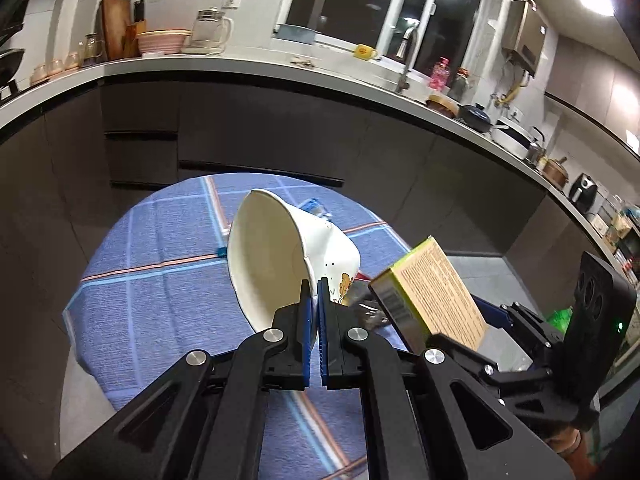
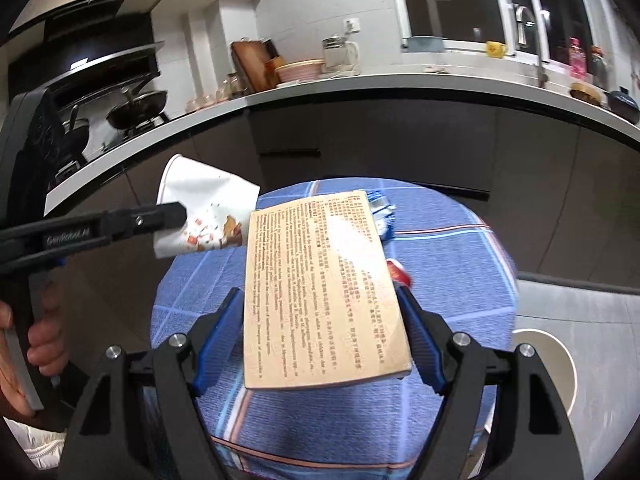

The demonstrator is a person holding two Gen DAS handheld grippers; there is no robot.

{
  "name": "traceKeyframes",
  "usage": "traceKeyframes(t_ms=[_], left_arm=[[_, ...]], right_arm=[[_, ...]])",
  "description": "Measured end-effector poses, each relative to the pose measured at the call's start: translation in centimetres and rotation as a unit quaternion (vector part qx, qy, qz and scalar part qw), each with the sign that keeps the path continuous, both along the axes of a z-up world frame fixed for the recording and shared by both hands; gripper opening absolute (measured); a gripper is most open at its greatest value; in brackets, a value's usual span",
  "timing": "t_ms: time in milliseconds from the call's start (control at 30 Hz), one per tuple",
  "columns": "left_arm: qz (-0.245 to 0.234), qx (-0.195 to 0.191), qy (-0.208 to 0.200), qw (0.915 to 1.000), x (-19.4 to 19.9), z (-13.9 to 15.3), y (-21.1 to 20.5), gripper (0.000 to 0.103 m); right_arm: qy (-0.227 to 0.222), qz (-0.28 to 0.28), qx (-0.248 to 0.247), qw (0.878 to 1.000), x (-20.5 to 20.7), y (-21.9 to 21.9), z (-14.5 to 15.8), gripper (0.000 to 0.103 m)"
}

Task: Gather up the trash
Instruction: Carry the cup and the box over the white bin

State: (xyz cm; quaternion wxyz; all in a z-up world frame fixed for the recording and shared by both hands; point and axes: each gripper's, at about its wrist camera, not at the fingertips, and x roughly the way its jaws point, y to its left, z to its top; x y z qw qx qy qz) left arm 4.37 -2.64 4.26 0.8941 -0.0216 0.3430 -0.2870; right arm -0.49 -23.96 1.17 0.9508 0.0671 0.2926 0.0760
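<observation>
Left claw [image 1: 316, 292] pinching paper bowl [image 1: 280, 256] rim, checked tablecloth [image 1: 160, 280] below

A round table under a blue checked cloth [image 1: 160, 280] stands near the dark cabinets [image 1: 260, 128]. On the white counter [image 1: 248, 67] at the far side — a glass kettle [image 1: 210, 31], a pink bowl [image 1: 163, 42], a yellow mug [image 1: 365, 52]. Far left, a wok [image 2: 138, 109] on the stove.
</observation>
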Motion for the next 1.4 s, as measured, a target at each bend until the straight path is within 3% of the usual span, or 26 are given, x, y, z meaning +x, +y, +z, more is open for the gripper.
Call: traceKeyframes(t_ms=[367, 733, 1133, 1400], left_arm=[[-0.086, -0.02, 0.01, 0.996, -1.0, -0.1, -6.8, 0.003], [-0.17, -0.004, 0.025, 0.9851, -0.3, -1.1, -15.3, 0.003], [-0.241, 0.036, 0.057, 0.9681, 0.5, -4.8, -24.2, 0.003], [-0.268, 0.068, 0.094, 0.9566, 1.5, -8.6, -29.4, 0.003]], right_arm=[[0.0, -0.089, 0.002, 0.996, -3.7, -6.1, -0.5, 0.076], [0.01, -0.171, 0.009, 0.985, -6.7, -12.2, -2.4, 0.076], [0.061, -0.243, 0.027, 0.968, -8.8, -17.8, -7.7, 0.076], [0.101, -0.263, 0.043, 0.958, -7.9, -20.2, -11.6, 0.076]])
